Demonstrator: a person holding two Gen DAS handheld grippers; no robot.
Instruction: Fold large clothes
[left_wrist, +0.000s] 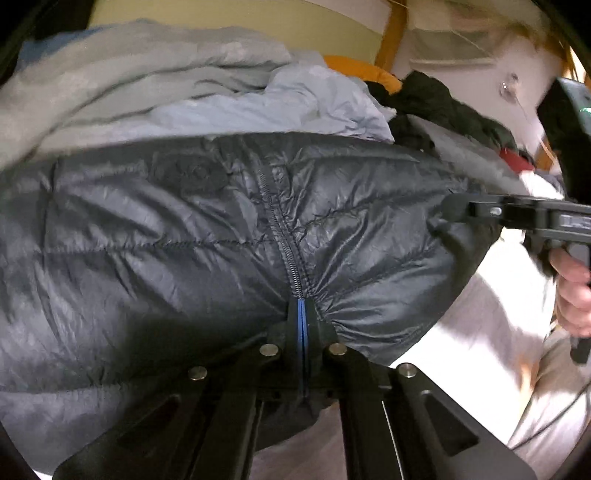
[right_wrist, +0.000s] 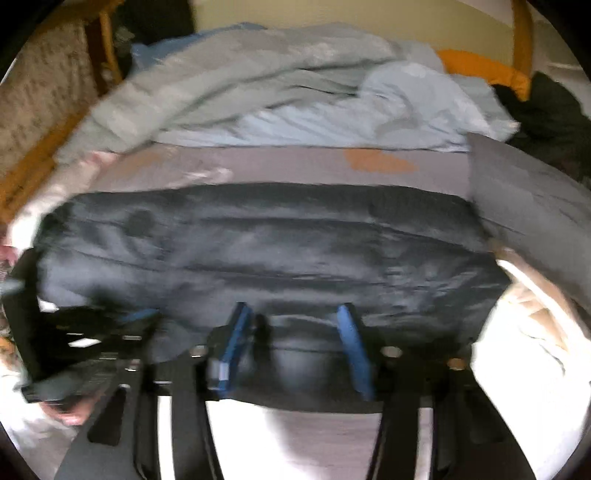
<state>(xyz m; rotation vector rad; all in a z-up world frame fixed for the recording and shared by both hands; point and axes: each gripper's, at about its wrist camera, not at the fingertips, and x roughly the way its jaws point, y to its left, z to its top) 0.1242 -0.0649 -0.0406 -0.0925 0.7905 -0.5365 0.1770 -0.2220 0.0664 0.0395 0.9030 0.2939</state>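
A dark grey quilted puffer jacket (left_wrist: 207, 236) with a centre zip lies across the bed; it also shows, blurred, in the right wrist view (right_wrist: 266, 243). My left gripper (left_wrist: 303, 317) is shut on the jacket's near edge at the bottom of the zip, its blue pads pressed together. My right gripper (right_wrist: 291, 332) is open, its blue pads (right_wrist: 351, 343) spread at the jacket's near edge. In the left wrist view the right gripper (left_wrist: 443, 216) comes in from the right at the jacket's right end. The left gripper (right_wrist: 122, 325) shows at the lower left of the right wrist view.
A crumpled grey and light blue duvet (left_wrist: 155, 85) lies behind the jacket. Dark clothes (left_wrist: 443, 99) and an orange item (left_wrist: 365, 70) are piled at the back right. A grey pillow (right_wrist: 528, 192) lies on the right. The bed sheet (left_wrist: 465, 332) is pale. A wooden frame (right_wrist: 55, 147) stands at the left.
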